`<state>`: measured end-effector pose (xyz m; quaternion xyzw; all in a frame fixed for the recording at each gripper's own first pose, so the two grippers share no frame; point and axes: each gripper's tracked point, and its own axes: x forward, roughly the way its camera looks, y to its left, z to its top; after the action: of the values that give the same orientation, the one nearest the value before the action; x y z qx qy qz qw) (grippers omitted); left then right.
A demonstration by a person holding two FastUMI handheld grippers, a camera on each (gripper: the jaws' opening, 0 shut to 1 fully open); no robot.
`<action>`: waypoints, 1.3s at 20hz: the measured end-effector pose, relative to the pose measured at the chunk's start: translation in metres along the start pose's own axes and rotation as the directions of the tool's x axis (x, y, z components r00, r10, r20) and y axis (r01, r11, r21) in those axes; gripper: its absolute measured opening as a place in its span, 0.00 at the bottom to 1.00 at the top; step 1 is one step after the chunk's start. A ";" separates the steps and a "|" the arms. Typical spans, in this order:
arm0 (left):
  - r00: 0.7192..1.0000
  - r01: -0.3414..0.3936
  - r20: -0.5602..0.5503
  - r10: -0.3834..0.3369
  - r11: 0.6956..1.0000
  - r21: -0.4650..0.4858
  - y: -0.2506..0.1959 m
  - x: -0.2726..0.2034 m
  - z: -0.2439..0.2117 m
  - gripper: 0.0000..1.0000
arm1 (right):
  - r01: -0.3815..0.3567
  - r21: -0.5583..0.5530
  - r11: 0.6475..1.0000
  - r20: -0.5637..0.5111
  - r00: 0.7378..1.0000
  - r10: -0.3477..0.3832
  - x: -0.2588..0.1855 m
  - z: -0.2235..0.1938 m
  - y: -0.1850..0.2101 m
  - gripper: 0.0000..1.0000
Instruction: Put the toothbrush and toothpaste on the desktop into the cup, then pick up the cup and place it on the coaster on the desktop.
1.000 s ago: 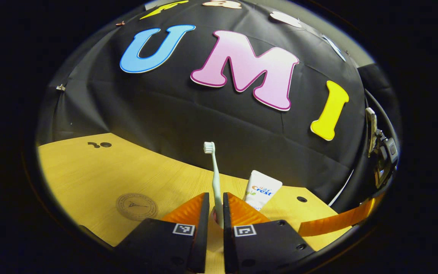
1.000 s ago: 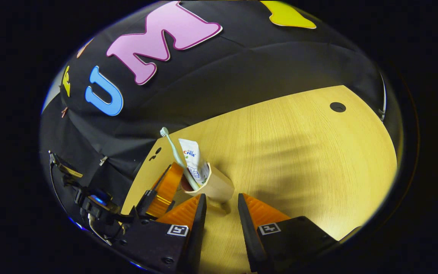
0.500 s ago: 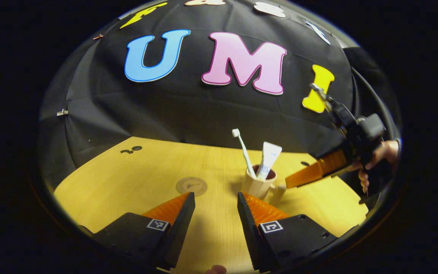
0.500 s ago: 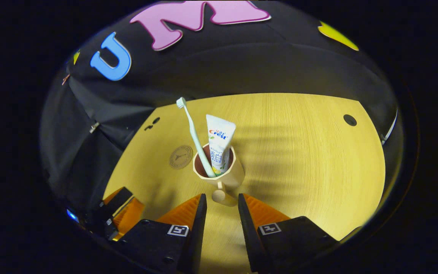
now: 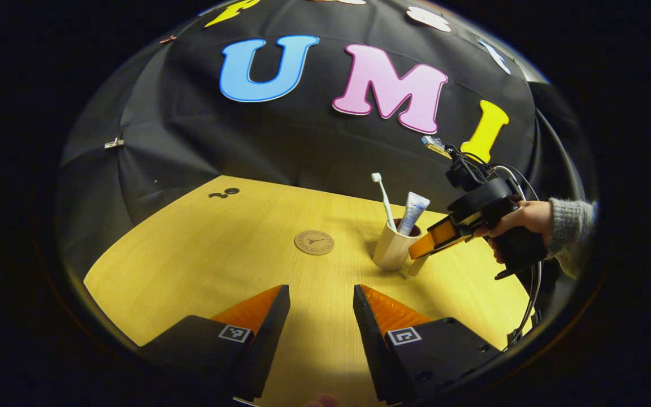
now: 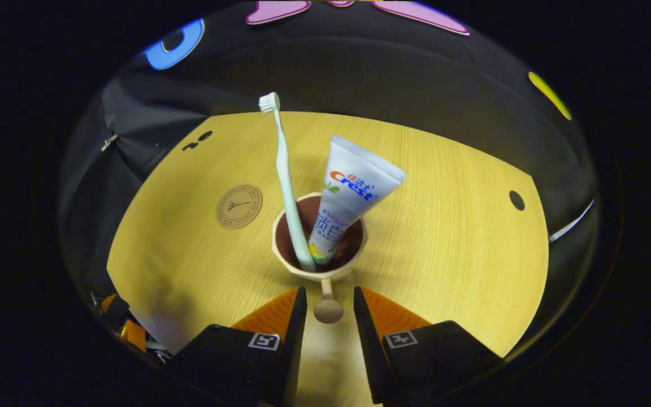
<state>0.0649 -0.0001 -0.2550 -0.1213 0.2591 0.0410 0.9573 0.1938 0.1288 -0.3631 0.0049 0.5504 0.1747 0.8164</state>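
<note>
A beige cup (image 6: 279, 255) stands upright on the wooden desktop (image 6: 444, 226). In it lean a pale green toothbrush (image 6: 283, 169) and a white toothpaste tube (image 6: 354, 189). The cup's knobbed handle (image 6: 328, 310) lies between the fingers of my right gripper (image 6: 328, 294), which is open, with a small gap on each side. The round cork coaster (image 6: 239, 206) lies flat to the left of the cup. In the left gripper view my left gripper (image 5: 320, 294) is open and holds nothing, well back from the cup (image 5: 390, 249) and the coaster (image 5: 314, 242). The right gripper (image 5: 430, 244) reaches the cup from the right.
A hand (image 5: 520, 217) in a grey sleeve (image 5: 571, 226) holds the right gripper, with cables trailing behind it. Small dark holes mark the desktop (image 5: 190, 254) at the far left (image 5: 224, 193) and at the right (image 6: 516, 200). The black cloth wall closes off the table's far side.
My left gripper let go of the toothbrush, opened and drew back from the cup. My right gripper closed in on the cup until the handle came between its fingers.
</note>
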 end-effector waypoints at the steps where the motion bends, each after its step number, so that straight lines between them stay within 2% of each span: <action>1: 1.000 -0.014 0.009 0.014 1.000 0.004 0.007 -0.001 0.001 0.73 | 0.014 -0.011 1.000 0.000 1.000 -0.014 0.002 0.002 0.000 0.52; 2: 0.999 -0.026 0.019 0.026 1.000 0.013 0.015 -0.003 0.005 0.73 | 0.023 -0.023 0.999 0.002 1.000 -0.023 0.003 0.005 0.000 0.52; 4: 0.999 -0.037 0.028 0.037 0.999 0.020 0.026 -0.004 0.009 0.73 | 0.034 -0.038 0.999 -0.030 0.999 -0.035 0.005 0.001 0.001 0.34; 5: 0.999 -0.041 0.030 0.041 0.999 0.020 0.032 -0.004 0.010 0.73 | 0.035 -0.035 0.999 -0.031 0.999 -0.036 0.008 0.001 0.000 0.35; 6: 0.998 -0.047 0.031 0.046 0.999 0.020 0.038 -0.006 0.011 0.73 | 0.030 -0.038 0.999 -0.041 0.999 -0.031 0.008 -0.001 0.001 0.27; 7: 0.998 -0.054 0.030 0.054 0.998 0.020 0.043 -0.006 0.011 0.73 | 0.029 -0.048 0.998 -0.027 0.999 -0.030 0.005 0.001 0.001 0.25; 8: 0.998 -0.060 0.030 0.059 0.998 0.019 0.048 -0.007 0.011 0.72 | 0.029 -0.054 0.998 -0.023 0.999 -0.031 0.008 0.001 0.000 0.17; 9: 0.998 -0.062 0.028 0.062 0.998 0.016 0.051 -0.007 0.010 0.73 | 0.027 -0.060 0.998 -0.016 0.999 -0.028 0.006 0.000 0.002 0.18; 11: 0.998 -0.062 0.022 0.062 0.998 0.007 0.056 -0.007 0.008 0.73 | 0.016 -0.064 0.998 -0.001 1.000 -0.016 0.005 0.002 0.004 0.14; 12: 0.998 -0.061 0.021 0.061 0.998 0.003 0.057 -0.007 0.008 0.73 | 0.017 -0.062 0.998 0.006 1.000 -0.017 0.001 0.003 0.004 0.10; 18: 0.999 -0.037 0.031 0.037 0.999 0.024 0.057 -0.004 0.013 0.73 | 0.003 -0.055 0.999 0.056 0.998 0.000 -0.004 0.018 0.016 0.10; 22: 0.999 -0.028 0.031 0.027 0.999 0.021 0.065 -0.002 0.015 0.73 | 0.007 -0.053 0.999 0.013 1.000 -0.006 0.003 0.006 0.024 0.10; 26: 0.999 -0.033 0.031 0.033 0.999 0.006 0.076 -0.001 0.017 0.73 | 0.001 -0.067 0.998 0.079 0.997 0.005 -0.002 0.021 0.036 0.10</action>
<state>0.0616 0.0781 -0.2559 -0.1134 0.2464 0.0579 0.9608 0.2021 0.1662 -0.3454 -0.0150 0.5114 0.1935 0.8371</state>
